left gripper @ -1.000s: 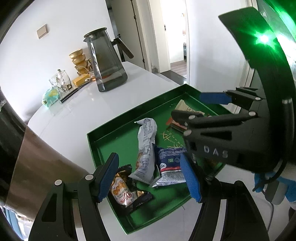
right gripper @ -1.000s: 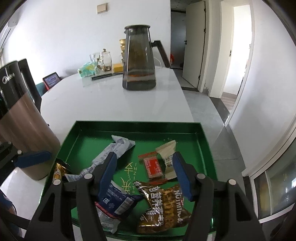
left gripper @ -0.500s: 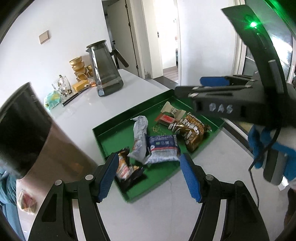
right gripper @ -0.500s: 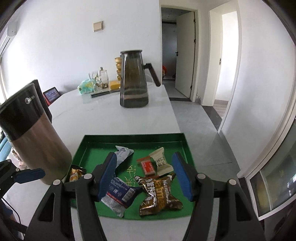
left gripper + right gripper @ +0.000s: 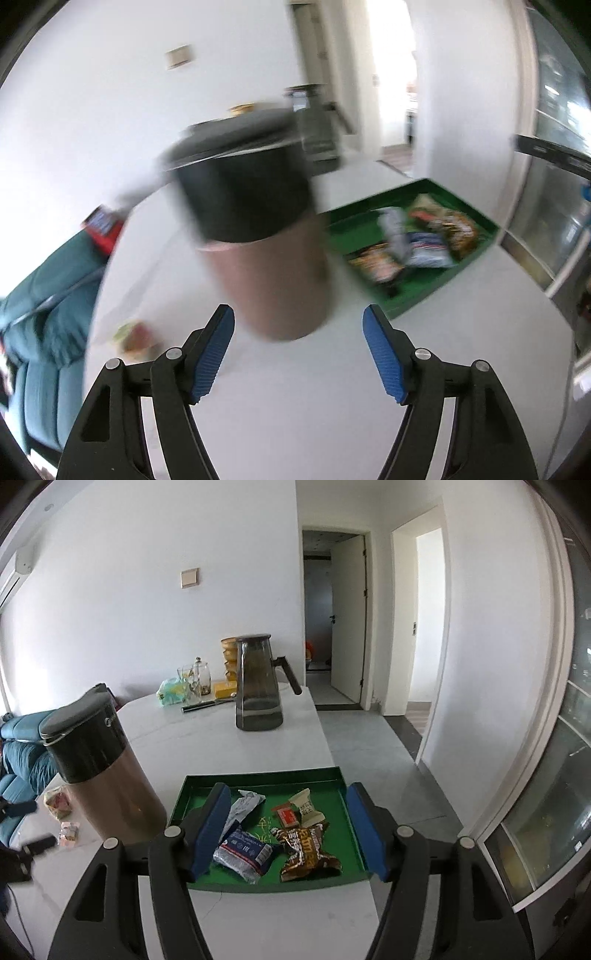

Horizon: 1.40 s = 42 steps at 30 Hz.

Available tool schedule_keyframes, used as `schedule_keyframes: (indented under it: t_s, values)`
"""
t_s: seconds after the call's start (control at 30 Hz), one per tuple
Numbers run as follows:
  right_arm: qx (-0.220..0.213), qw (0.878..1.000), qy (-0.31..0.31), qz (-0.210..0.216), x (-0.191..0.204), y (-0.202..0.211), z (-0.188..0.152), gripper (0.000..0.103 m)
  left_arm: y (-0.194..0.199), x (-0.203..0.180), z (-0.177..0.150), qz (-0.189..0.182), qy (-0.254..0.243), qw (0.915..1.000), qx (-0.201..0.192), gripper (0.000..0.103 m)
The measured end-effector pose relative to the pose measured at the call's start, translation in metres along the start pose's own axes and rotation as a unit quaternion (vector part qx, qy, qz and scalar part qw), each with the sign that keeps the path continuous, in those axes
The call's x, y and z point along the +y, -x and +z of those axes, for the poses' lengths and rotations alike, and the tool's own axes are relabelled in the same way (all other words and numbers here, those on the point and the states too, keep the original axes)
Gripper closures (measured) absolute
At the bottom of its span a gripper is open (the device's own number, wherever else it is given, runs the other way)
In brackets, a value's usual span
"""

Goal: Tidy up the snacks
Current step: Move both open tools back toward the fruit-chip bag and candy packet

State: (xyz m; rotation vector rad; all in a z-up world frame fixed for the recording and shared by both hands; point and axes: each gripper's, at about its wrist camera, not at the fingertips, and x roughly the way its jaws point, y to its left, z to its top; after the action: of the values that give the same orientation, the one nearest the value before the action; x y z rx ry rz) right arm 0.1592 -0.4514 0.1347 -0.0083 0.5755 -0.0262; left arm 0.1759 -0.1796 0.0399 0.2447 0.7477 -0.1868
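Observation:
A green tray lies on the white table with several wrapped snacks in it: a blue packet, a brown packet, a small red bar, a beige candy and a silver wrapper. My right gripper hovers open above the tray's near side, holding nothing. My left gripper is over bare table left of the tray, its jaws opening with nothing between them. Its view is blurred. Loose snacks lie on the table left of the flask; one of them is ahead-left of the left gripper.
A tall bronze-and-black vacuum flask stands just left of the tray and right ahead of the left gripper. A smoked glass pitcher, jars and gold bowls stand at the table's far end. A teal sofa is beyond the left edge.
The left gripper pulled back from the tray and swung left, so the flask now fills its view. The right gripper rose and drew back; the tray looks smaller.

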Motion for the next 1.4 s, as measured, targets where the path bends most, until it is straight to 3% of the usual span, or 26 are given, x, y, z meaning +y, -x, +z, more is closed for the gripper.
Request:
schedule_keyframes:
  t_s: [0.23, 0.63, 1.07, 1.4]
  values:
    - [0.004, 1.000, 0.007, -0.026, 0.029, 0.034, -0.009, 0.000, 0.027, 0.110, -0.043, 0.059, 0.076, 0.9953, -0.002, 0.034]
    - [0.002, 0.999, 0.030, -0.024, 0.127, 0.075, -0.014, 0.000, 0.053, 0.235, -0.096, 0.079, 0.159, 0.9842, -0.008, 0.028]
    - [0.035, 0.998, 0.044, 0.036, 0.246, 0.057, -0.032, 0.000, 0.041, 0.290, -0.125, 0.049, 0.154, 0.9868, 0.010, 0.016]
    - [0.089, 0.990, 0.070, 0.090, 0.319, 0.014, -0.056, 0.000, 0.018, 0.309, -0.126, 0.000, 0.198, 0.9795, 0.037, 0.014]
